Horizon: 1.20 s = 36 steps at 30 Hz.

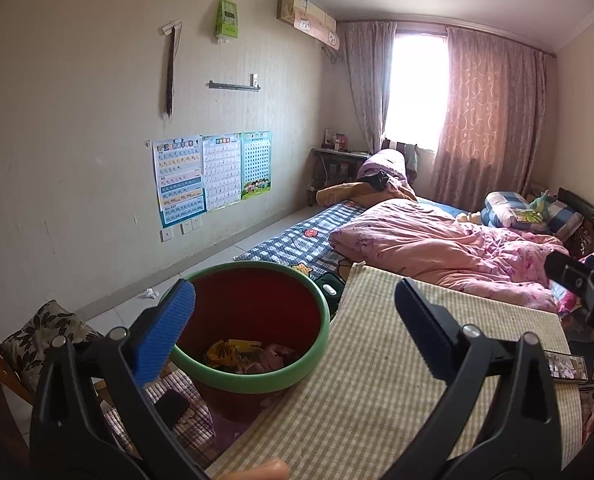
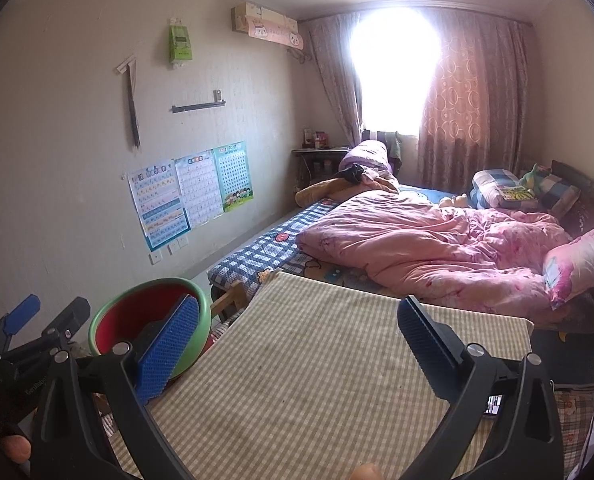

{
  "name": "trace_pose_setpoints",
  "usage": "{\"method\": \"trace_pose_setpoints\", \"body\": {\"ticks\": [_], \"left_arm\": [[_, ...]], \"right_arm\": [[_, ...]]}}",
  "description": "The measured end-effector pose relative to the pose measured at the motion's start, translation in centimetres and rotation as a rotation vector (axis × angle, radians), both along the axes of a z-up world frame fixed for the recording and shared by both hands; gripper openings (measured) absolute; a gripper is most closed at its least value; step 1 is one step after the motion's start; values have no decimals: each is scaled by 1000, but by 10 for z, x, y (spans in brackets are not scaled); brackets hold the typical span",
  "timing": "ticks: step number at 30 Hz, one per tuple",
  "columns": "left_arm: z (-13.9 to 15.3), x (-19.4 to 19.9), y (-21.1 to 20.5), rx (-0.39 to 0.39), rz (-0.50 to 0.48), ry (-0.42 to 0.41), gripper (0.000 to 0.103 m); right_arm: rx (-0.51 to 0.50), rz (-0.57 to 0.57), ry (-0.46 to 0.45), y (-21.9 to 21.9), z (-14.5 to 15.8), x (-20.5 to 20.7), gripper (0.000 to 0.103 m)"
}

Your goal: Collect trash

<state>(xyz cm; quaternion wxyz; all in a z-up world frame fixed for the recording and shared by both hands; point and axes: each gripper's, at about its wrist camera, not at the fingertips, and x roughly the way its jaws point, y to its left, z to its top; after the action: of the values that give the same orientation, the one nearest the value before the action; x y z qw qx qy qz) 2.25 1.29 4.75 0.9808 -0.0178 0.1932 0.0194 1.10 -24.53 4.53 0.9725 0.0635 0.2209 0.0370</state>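
Observation:
A red bin with a green rim point(image 1: 253, 376) stands beside the left edge of the checked tablecloth point(image 1: 377, 380); yellow and pink wrappers point(image 1: 241, 354) lie at its bottom. My left gripper point(image 1: 297, 320) is open over the bin's right rim and the cloth, holding nothing. In the right wrist view my right gripper point(image 2: 297, 344) is open above the checked tablecloth point(image 2: 317, 368), empty, with the bin point(image 2: 113, 320) behind its left finger. The left gripper point(image 2: 37, 320) shows at that view's left edge. A crumpled white scrap point(image 1: 149, 293) lies on the floor by the wall.
A phone point(image 1: 565, 366) lies at the cloth's right edge. Behind the table is a bed with a pink quilt point(image 1: 449, 244) and pillows. A chair with a patterned cushion point(image 1: 45, 332) sits at left. Posters point(image 1: 213, 176) hang on the wall; curtains point(image 1: 489, 120) frame the window.

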Motion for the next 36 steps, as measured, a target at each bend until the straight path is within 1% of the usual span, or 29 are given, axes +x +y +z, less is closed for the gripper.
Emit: {"method": "trace_pose_setpoints", "body": {"ticks": [6,22,36], "left_arm": [[-5,8,-1,-1,-3,31,98],[-10,21,8,-3,4,64,98],[-14,25,8,1,-4,85,98]], "right_arm": [[1,-7,13,-3,-4,5,96],[-1,3,44,4,-12,18,96],[-4,9,63,5,-18,23,96]]}}
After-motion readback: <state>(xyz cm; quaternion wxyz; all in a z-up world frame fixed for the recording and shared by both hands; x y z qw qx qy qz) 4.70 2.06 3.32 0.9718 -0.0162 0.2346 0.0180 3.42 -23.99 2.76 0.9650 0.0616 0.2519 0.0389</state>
